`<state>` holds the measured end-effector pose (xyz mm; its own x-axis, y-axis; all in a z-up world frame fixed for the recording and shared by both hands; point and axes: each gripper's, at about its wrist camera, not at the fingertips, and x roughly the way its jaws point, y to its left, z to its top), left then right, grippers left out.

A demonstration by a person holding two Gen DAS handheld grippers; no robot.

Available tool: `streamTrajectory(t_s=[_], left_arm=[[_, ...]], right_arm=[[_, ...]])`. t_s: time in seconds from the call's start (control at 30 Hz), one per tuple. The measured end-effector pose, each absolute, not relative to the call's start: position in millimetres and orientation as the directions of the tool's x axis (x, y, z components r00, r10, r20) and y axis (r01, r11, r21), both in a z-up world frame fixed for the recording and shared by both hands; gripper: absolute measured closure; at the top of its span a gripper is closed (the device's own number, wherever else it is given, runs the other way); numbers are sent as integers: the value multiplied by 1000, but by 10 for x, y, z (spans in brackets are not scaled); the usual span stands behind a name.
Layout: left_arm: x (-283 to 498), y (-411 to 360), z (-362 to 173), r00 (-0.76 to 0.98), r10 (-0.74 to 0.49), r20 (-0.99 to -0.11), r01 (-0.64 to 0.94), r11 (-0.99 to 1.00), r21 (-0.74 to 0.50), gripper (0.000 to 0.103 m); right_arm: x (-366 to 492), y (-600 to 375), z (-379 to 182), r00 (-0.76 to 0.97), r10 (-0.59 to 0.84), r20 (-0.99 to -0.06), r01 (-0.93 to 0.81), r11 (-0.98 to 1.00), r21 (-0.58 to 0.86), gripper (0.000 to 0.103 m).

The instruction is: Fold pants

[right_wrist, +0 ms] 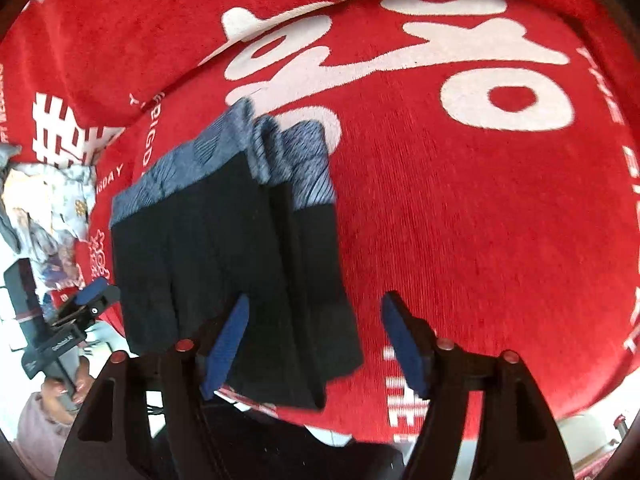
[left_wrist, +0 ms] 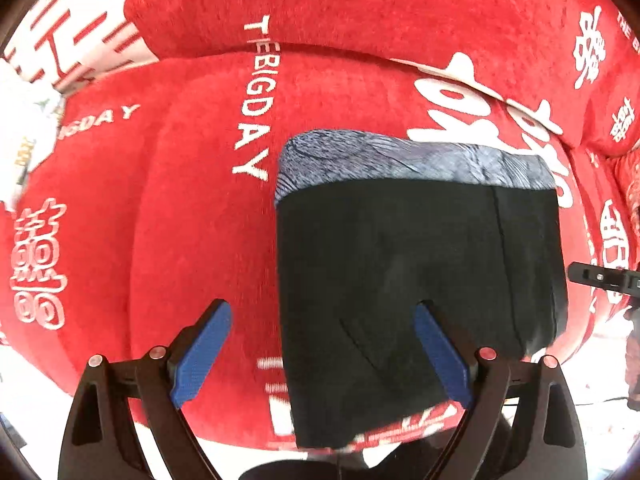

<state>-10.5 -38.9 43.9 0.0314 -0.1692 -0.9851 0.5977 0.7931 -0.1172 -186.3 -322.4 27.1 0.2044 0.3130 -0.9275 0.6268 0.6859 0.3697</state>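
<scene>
left claw (left_wrist: pixel 322 354) released | right claw (right_wrist: pixel 314 340) released | pants (left_wrist: pixel 416 280) – folded black rectangle, grey patterned band – on plush red blanket (left_wrist: pixel 192 200)

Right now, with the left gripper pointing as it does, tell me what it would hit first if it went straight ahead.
Most likely the folded pants, near their left edge, on the red blanket. The left gripper is open and straddles that edge: one finger is over the pants, the other over bare blanket. Depth is unclear.
</scene>
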Motion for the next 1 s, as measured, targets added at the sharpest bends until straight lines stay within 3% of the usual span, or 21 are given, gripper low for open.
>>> streamTrajectory(t_s=[0.23, 0.27, 0.3, 0.37, 0.7, 1.0], left_arm=[[-417, -435, 845, 56, -145, -988, 597, 798, -83, 9], [-444, -439, 877, 57, -138, -989, 593, 801, -78, 9], [-469, -441, 901, 55, -129, -990, 589, 805, -72, 1], [-518, -445, 957, 52, -111, -992, 580, 812, -60, 0], [-625, -536, 1271, 127, -44, -991, 598, 800, 41, 0], [-602, -563, 1447, 151, -35, -988, 580, 812, 60, 0]], right_arm=[[-1952, -2929, 716, 195, 260, -946, 626, 710, 324, 17], [-1951, -2889, 769, 193, 252, -948, 626, 713, 317, 14], [-1956, -2857, 825, 187, 242, -952, 625, 719, 305, 11], [-1933, -2775, 943, 181, 216, -960, 614, 737, 281, 0], [-1804, -2454, 1407, 149, 54, -987, 565, 815, 130, 0], [-1736, -2356, 1617, 137, 43, -990, 561, 820, 113, 0]])
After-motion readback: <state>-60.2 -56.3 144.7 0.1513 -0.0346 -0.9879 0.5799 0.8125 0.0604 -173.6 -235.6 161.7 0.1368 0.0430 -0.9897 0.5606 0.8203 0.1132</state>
